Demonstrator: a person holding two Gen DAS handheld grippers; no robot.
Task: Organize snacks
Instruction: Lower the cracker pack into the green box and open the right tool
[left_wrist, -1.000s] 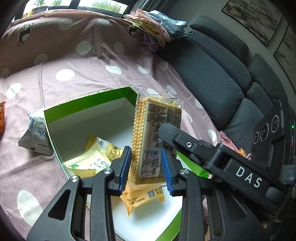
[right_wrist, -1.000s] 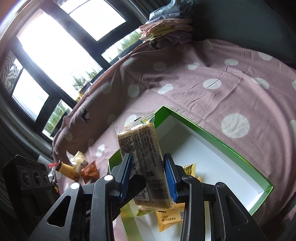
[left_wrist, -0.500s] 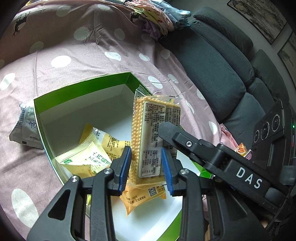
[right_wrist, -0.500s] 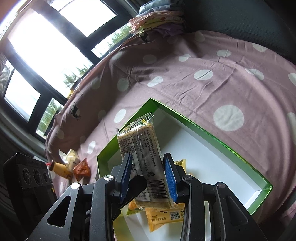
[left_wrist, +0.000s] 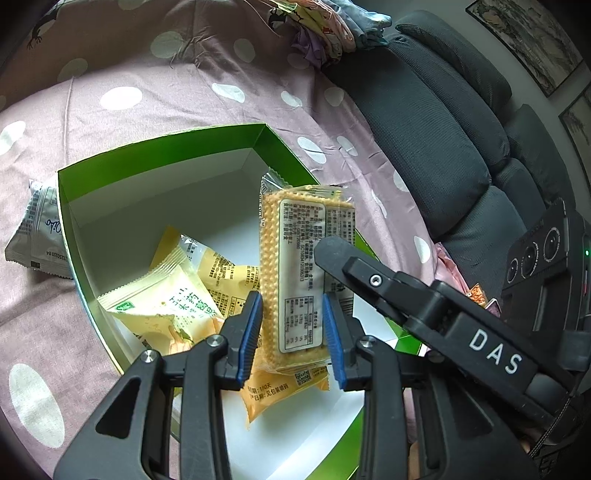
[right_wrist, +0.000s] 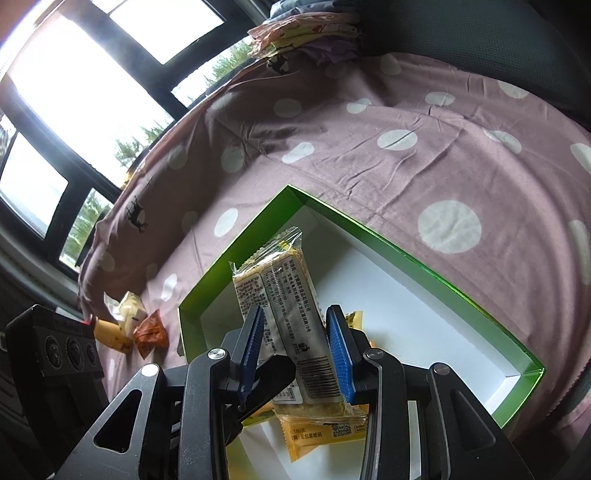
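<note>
Cracker pack (left_wrist: 301, 273) poised over green box (left_wrist: 155, 155)

Both the left gripper (left_wrist: 291, 328) and right gripper (right_wrist: 295, 343) pinch its near end; its long axis points toward the box's far corner.

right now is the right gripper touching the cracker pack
Touching. In the right wrist view both blue pads of the right gripper press flat on the sides of the cracker pack, no gap showing.

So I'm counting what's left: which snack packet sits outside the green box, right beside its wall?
The grey-white packet, on the dotted cloth against the green box; the yellow packets lie inside.
</note>
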